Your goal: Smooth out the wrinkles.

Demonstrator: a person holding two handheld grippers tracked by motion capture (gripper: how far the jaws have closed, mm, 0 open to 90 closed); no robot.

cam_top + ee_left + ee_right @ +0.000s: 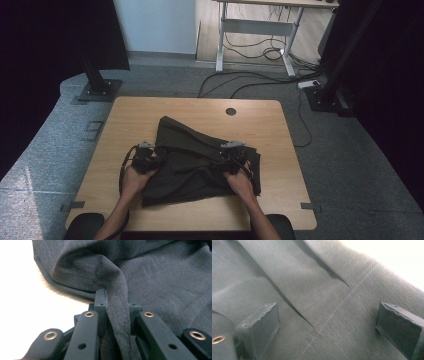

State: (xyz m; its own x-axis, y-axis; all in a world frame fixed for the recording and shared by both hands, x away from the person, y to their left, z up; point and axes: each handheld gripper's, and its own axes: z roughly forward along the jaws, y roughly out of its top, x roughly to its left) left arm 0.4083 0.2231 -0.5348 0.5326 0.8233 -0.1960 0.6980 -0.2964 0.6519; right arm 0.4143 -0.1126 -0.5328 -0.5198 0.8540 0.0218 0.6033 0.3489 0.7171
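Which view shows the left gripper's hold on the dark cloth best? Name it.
The left gripper view: the left gripper pinches a fold of the dark cloth up close. The high view shows it small at the cloth's left edge; the right gripper view shows cloth alone.

Grey carpet floor [350,165], white desk [260,25] behind

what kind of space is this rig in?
Likely a lab or office recording bay: a wooden table on grey carpet, black curtains at both sides, floor cables, and a height-adjustable desk behind.
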